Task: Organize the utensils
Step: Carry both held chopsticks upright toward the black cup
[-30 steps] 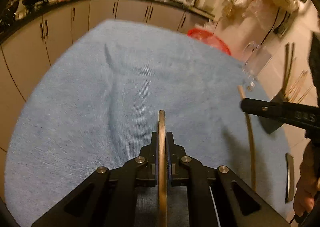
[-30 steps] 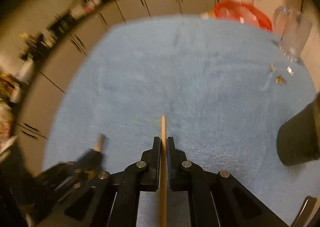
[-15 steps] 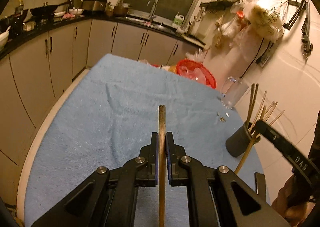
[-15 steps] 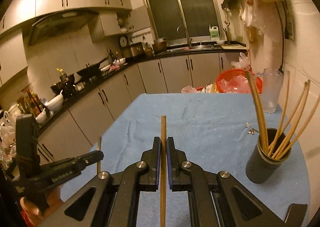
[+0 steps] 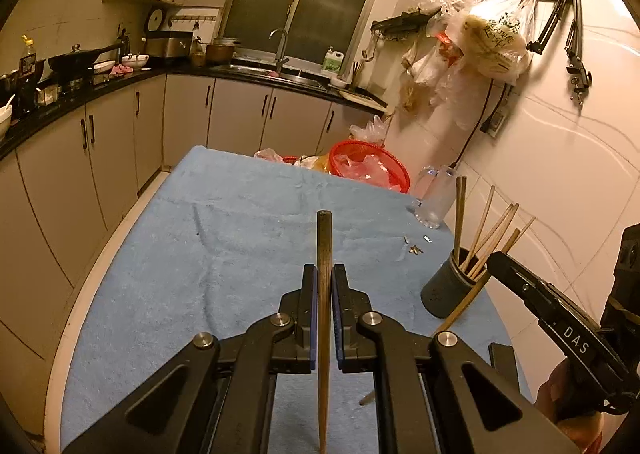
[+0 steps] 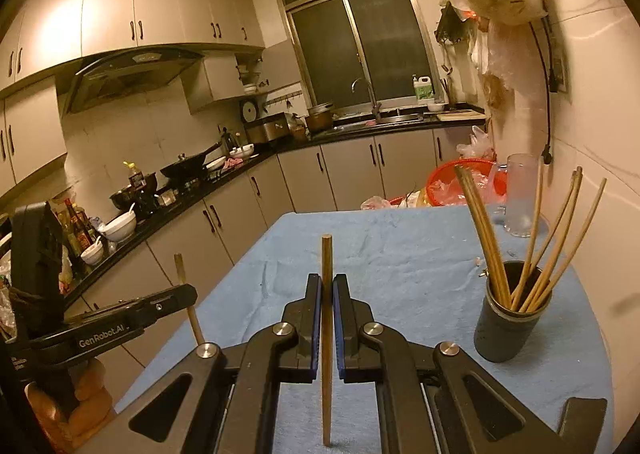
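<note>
My left gripper (image 5: 324, 274) is shut on a dark wooden chopstick (image 5: 323, 254) held upright above the blue cloth. My right gripper (image 6: 327, 284) is shut on a lighter wooden chopstick (image 6: 327, 262), also upright. A dark round holder (image 6: 510, 328) with several chopsticks stands on the cloth's right side, to the right of both grippers; it also shows in the left wrist view (image 5: 450, 288). The right gripper shows in the left wrist view (image 5: 494, 260) beside the holder, its chopstick (image 5: 464, 306) slanting down. The left gripper shows in the right wrist view (image 6: 190, 294) at the left.
A blue cloth (image 5: 240, 238) covers the table. A red basket (image 5: 370, 169) and a clear glass mug (image 5: 434, 197) stand at the far right end. Small bits (image 5: 416, 248) lie near the mug. A dark flat object (image 6: 582, 422) lies near right. A tiled wall runs close on the right.
Both grippers have tilted up and risen from facing the cloth to looking across the kitchen, each still holding its chopstick. The holder came into view at right.
</note>
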{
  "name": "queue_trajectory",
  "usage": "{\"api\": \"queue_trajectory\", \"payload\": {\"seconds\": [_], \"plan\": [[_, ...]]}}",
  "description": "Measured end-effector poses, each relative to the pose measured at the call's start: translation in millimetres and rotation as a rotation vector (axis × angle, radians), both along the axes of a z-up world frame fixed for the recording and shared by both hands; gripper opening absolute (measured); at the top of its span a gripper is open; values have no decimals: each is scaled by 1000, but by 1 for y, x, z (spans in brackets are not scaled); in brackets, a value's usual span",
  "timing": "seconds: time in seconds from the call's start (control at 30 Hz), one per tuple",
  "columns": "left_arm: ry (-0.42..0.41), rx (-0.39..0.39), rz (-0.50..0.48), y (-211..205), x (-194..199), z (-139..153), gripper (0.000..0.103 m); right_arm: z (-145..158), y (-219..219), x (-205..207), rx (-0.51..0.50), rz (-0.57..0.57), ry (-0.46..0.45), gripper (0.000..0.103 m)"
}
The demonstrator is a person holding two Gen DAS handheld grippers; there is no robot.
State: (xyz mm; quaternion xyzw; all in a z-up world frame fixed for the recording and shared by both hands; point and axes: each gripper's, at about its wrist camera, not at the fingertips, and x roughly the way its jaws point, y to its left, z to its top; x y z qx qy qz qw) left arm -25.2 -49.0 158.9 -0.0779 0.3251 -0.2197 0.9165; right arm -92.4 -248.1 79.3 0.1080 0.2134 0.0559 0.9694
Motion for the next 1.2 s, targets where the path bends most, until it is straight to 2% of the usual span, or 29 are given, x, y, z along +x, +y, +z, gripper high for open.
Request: {"api": "queue_trajectory", "payload": {"seconds": [0.7, 1.2], "plan": [[-55, 30, -21, -14, -8, 19, 7, 6, -28, -19, 47, -50, -33, 6], [-61, 36, -107, -57, -6, 41, 7, 26, -90, -44, 101, -161, -89, 6]]}}
